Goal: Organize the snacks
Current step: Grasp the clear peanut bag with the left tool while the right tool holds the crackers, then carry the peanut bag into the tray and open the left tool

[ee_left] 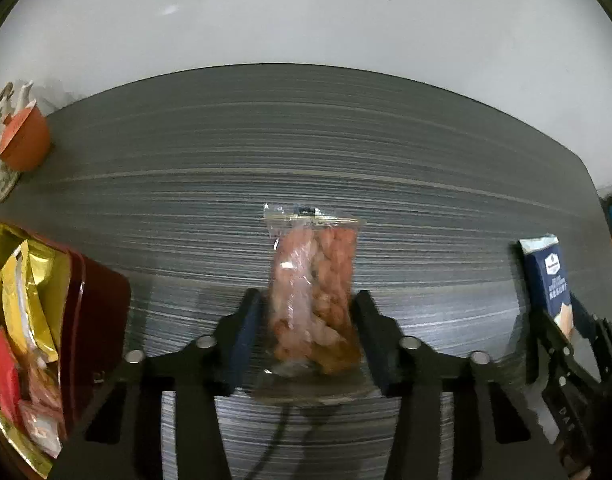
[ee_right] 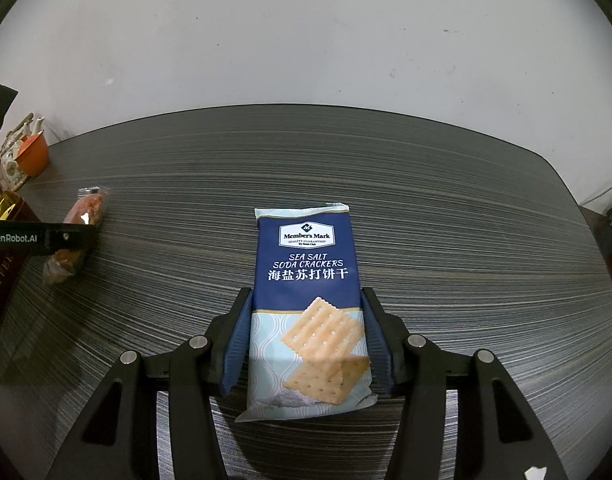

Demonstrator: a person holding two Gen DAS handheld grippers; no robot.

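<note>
Clear plastic wraps the snack bag [ee_left: 312, 300], which lies on the striped table [ee_left: 426, 200] pinched between the left claw [ee_left: 306, 320] pads. Right claw [ee_right: 306, 328] grips the cracker pack [ee_right: 308, 308] by its sides. Red box [ee_left: 93, 312] sits left.

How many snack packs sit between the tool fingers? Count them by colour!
Blue cracker pack: 1
Clear bag of orange snacks: 1
Total: 2
</note>
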